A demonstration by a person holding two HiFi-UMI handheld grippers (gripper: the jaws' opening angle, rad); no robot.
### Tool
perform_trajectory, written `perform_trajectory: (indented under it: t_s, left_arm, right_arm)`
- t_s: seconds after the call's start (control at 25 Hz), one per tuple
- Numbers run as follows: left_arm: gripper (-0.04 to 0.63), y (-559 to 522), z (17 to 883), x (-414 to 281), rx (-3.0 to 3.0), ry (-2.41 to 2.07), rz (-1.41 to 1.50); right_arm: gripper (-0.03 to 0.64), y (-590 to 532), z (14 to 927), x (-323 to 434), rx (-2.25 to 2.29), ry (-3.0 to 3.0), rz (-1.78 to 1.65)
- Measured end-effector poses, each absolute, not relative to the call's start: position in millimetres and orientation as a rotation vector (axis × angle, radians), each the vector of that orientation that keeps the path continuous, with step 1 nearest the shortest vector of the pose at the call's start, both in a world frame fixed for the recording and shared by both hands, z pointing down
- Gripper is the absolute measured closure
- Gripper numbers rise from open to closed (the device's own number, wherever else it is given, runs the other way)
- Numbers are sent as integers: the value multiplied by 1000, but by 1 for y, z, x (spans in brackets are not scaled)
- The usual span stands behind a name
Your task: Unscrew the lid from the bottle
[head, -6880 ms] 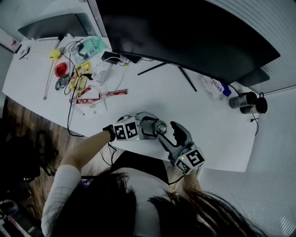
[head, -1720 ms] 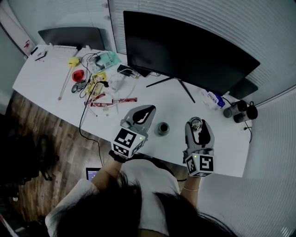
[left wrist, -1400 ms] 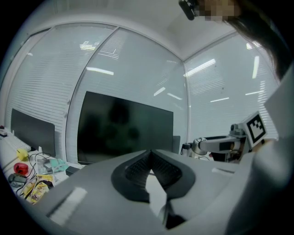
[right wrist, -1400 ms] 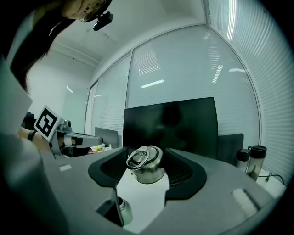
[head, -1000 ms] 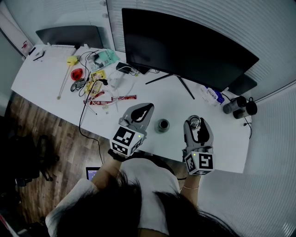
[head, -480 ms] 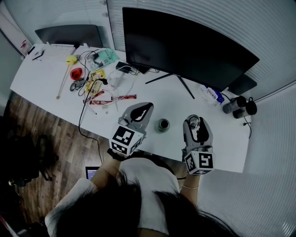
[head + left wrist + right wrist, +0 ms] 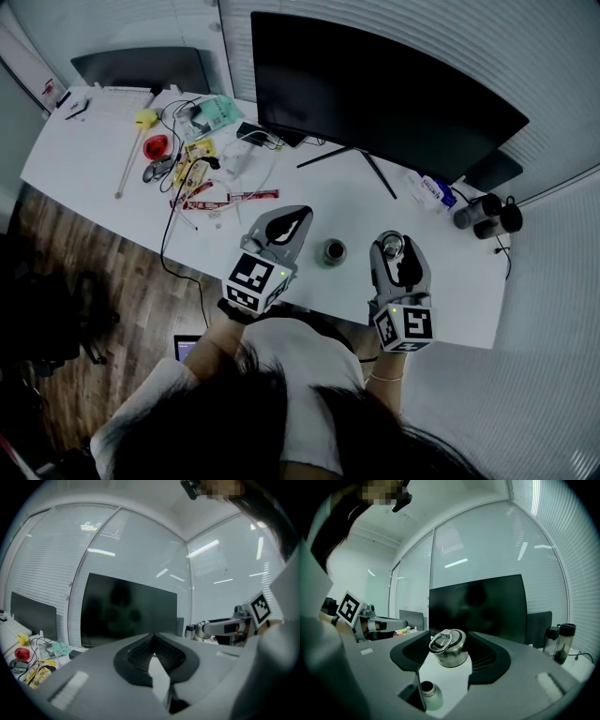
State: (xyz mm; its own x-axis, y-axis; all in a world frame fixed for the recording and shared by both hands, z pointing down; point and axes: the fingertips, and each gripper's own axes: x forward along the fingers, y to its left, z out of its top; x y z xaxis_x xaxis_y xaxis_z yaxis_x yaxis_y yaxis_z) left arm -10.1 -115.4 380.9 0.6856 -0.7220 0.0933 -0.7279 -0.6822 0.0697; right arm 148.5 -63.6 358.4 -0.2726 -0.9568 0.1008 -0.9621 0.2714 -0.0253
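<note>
The small metal bottle [image 7: 333,251] stands on the white table [image 7: 112,178] with its mouth uncovered, between the two grippers and apart from both. Its metal lid [image 7: 394,247], with a ring on top, sits in my right gripper [image 7: 397,253], off the table and to the right of the bottle. In the right gripper view the lid [image 7: 449,648] fills the gap between the pads of the right gripper [image 7: 450,656], and the bottle [image 7: 430,694] shows below it. My left gripper [image 7: 292,218] hovers left of the bottle; in its own view the left gripper [image 7: 153,639] is shut with nothing in it.
A large dark monitor [image 7: 384,89] on a thin-legged stand fills the back of the table. Cables, packets and small tools [image 7: 192,164] clutter the back left. Two dark flasks [image 7: 487,214] and a plastic packet [image 7: 431,194] lie at the right. The table's front edge runs just under the grippers.
In the oldest frame both grippers were at the bottle; now they are apart and the right one holds the lid away from it. Nothing has moved in the last second.
</note>
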Motion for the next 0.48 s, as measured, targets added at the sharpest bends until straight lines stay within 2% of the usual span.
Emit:
perform_trajectory:
  t_s: [0.48]
  left_arm:
    - [537, -115, 385, -16, 2806, -1198, 123]
  right_arm:
    - [367, -63, 361, 146, 1843, -2448, 139]
